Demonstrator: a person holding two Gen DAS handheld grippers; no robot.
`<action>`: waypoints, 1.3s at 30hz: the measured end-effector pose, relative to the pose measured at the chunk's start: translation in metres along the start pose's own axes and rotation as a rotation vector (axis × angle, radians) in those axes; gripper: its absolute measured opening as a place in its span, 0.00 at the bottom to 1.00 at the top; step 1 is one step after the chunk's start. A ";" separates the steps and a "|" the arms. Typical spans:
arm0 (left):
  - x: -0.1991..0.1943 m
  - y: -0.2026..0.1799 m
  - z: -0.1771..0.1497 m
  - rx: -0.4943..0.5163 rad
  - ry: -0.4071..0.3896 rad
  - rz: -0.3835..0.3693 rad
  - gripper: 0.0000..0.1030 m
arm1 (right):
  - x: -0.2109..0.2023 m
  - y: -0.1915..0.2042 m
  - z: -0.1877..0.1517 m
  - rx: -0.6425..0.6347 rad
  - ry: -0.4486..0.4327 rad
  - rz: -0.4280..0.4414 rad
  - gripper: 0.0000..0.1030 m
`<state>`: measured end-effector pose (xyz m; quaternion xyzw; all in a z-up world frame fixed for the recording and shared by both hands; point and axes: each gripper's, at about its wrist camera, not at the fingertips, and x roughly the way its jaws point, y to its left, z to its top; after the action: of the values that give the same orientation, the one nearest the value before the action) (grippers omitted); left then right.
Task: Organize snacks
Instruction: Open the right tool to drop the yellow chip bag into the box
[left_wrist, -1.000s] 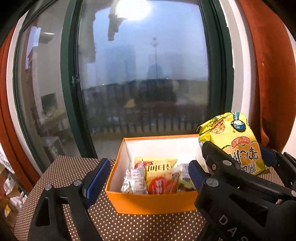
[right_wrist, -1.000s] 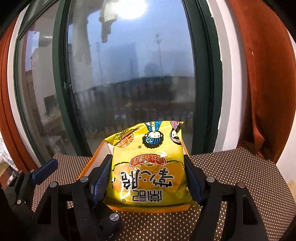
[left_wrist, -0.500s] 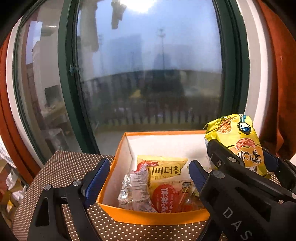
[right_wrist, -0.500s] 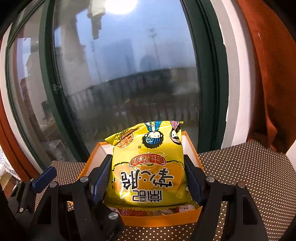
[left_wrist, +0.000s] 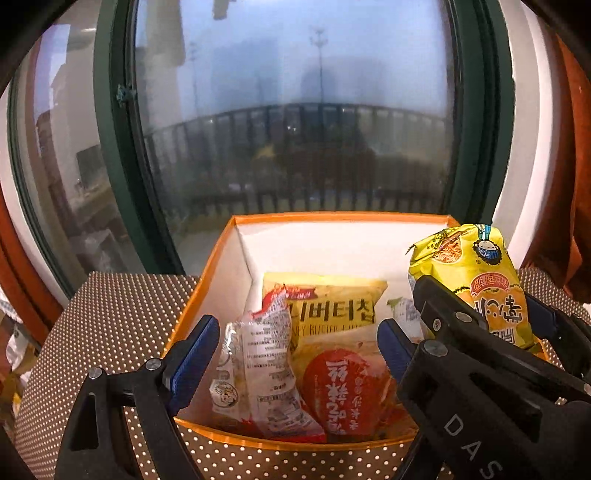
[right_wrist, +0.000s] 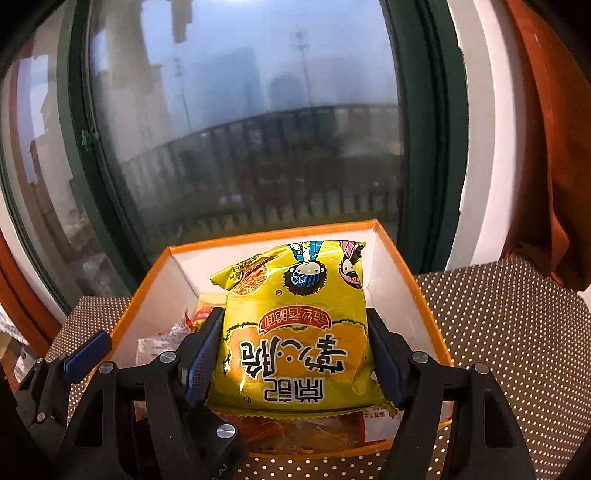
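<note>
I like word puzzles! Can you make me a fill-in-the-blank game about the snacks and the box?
1. The right hand-held gripper holds a ____ noodle packet.
2. The snack box has an ____ rim.
3. The left hand-held gripper holds ____.
4. The round label in the box is ____.

Missing words: yellow; orange; nothing; red

Before me a brown white-dotted worktop (left_wrist: 110, 314), green-framed window (left_wrist: 295, 110) behind, rust-orange curtain (right_wrist: 554, 166) at right, railing (left_wrist: 295, 122) outside
</note>
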<state>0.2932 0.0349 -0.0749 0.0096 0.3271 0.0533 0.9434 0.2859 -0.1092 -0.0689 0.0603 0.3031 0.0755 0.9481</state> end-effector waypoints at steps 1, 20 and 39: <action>0.003 -0.001 -0.001 0.002 0.007 -0.001 0.86 | 0.004 0.000 -0.001 0.001 0.013 -0.002 0.72; 0.052 -0.011 -0.017 0.019 0.126 0.040 0.92 | 0.058 -0.012 -0.021 0.021 0.156 0.005 0.73; -0.058 -0.006 -0.010 0.002 -0.038 -0.042 0.93 | -0.043 -0.008 -0.010 -0.026 -0.015 0.052 0.95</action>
<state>0.2420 0.0228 -0.0476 0.0049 0.3095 0.0330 0.9503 0.2469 -0.1236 -0.0537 0.0566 0.2932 0.1034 0.9488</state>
